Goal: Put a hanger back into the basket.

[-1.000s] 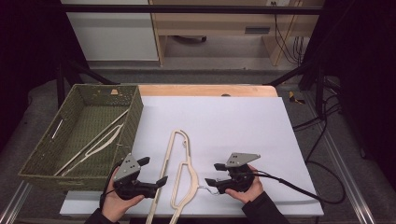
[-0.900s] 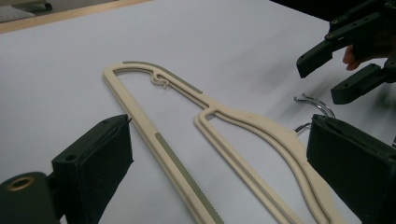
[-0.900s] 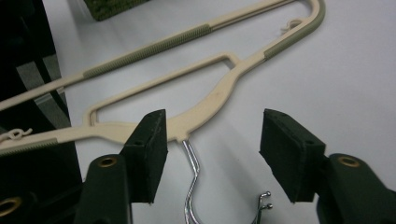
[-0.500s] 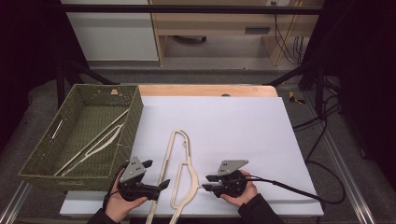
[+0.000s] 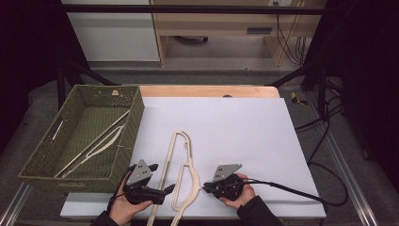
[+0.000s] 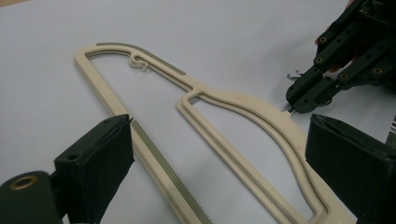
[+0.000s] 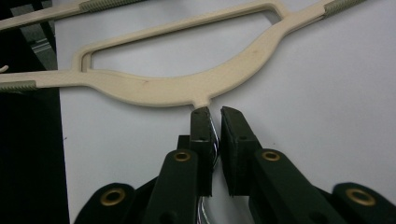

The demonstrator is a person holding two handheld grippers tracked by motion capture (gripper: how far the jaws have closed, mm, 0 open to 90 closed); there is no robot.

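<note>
Tabletop (image 5: 244, 127) covered in white sheet carries the work, with a green woven basket (image 5: 136, 117) at its left edge already holding one pale hanger (image 5: 101, 146). A second, cream plastic hanger (image 5: 190, 176) lies flat near the person's side, between the two hands, its long loop pointing away.

It looks light and fairly stiff, a thin flat frame that may flex or twist if lifted by one end alone. The smooth plastic could slide on the sheet, and lying so flat it gives little edge to get under. The grey ribbed strips (image 6: 163, 163) on its bars should give better purchase than the bare plastic.

The left gripper (image 5: 169, 190) has its jaws wide apart, straddling the lower bars with nothing pressed between the pads. A side bar there seems a sound place for it to hold.

The right gripper (image 5: 205, 187) sits at the short neck stub (image 7: 201, 99) on the curved shoulder. Its jaws have just been closing and now stand nearly together on the thin wire hook (image 7: 214, 133) between them. That wire is small and round, so it may swivel in the grip and let the frame swing.
</note>
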